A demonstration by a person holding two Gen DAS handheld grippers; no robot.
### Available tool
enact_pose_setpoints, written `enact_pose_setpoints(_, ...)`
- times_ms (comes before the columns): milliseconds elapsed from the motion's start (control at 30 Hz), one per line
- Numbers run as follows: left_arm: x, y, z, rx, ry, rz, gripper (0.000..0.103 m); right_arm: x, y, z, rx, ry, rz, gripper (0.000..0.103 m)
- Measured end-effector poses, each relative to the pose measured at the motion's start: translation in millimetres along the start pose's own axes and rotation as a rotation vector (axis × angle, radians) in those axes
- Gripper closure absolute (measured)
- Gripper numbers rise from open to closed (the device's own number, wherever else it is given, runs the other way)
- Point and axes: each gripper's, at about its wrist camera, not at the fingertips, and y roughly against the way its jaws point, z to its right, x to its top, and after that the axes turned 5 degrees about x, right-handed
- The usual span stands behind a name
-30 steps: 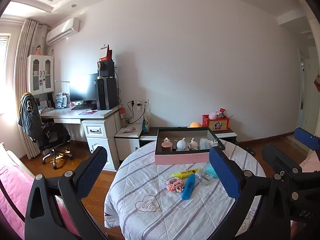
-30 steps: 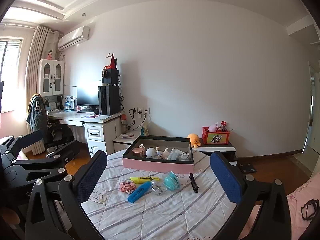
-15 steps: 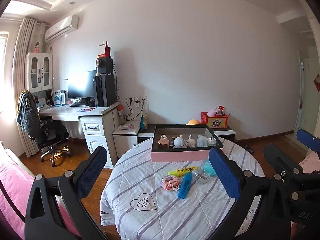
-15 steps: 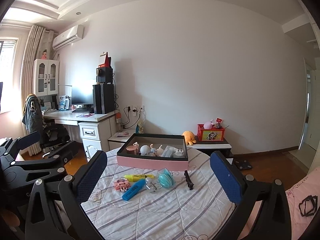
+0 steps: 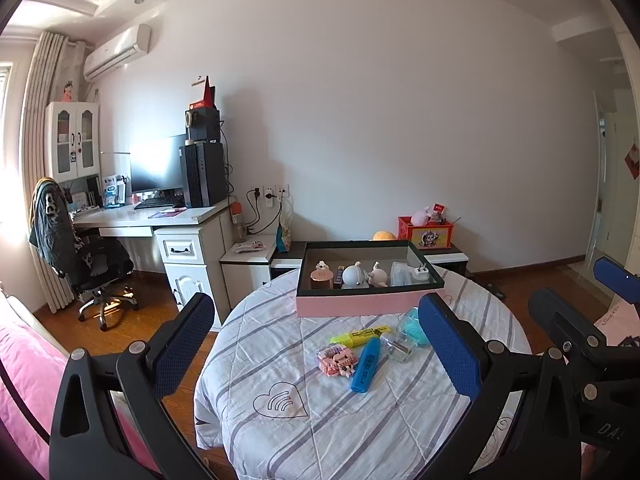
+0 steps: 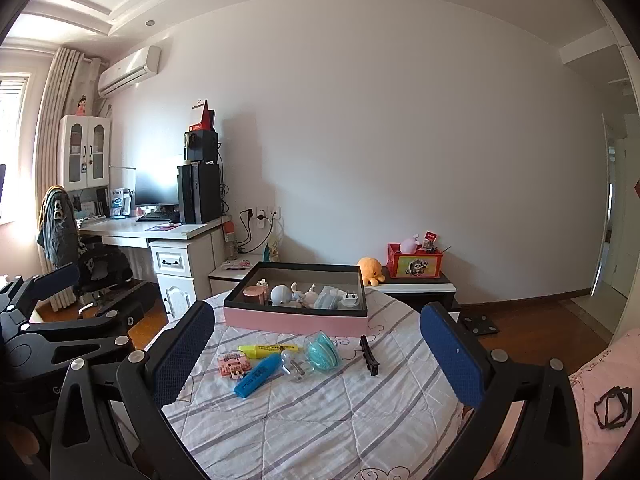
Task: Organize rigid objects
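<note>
Pink box [image 6: 296, 318]: sits at the round table's [image 6: 320, 420] far side, small things inside.
Loose items: blue marker [image 6: 256, 376], yellow marker [image 6: 268, 349], toy block [image 6: 233, 365] lie just before the box.
Your left gripper [image 5: 320, 344]: spread wide, holding nothing.
Your right gripper [image 6: 316, 350]: spread wide, holding nothing.

You have one round table [image 6: 320, 420] under a striped cloth, and on it one pink box [image 6: 296, 322] with a dark rim. Loose on the cloth in front of the box lie six things: one yellow highlighter [image 6: 268, 348], one blue highlighter [image 6: 256, 377], one pink block toy [image 6: 233, 365], one clear bottle [image 6: 294, 364], one teal round case [image 6: 323, 356] and one black hair clip [image 6: 369, 355]. Two grippers are in view, the left gripper [image 5: 320, 356] and the right gripper [image 6: 316, 356].
</note>
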Motion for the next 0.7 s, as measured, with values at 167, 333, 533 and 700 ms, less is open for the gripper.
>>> enact_pose_setpoints(167,-17.7,-30.6,3.3,-0.008,-0.005,-0.087,0.0,-15.4,-21.7,3.7,0.012,-0.012,-0.061,0.0)
enact_pose_setpoints(333,-39.6,-66.8,12.6,-0.018,-0.022,-0.179,0.0,-37.7,-53.5,11.4,0.011,-0.028,-0.145,0.0)
enact_pose_setpoints(533,-66.6,-113.2,27.2,-0.05,-0.041,-0.293,0.0,-65.6,-92.5,26.5,0.004,-0.046,-0.247,0.0)
enact_pose_setpoints(700,-84.3,-145.9,42.6,-0.083,-0.061,-0.348,0.0,-83.4,-119.7,43.2,-0.002,-0.063,-0.312,0.0)
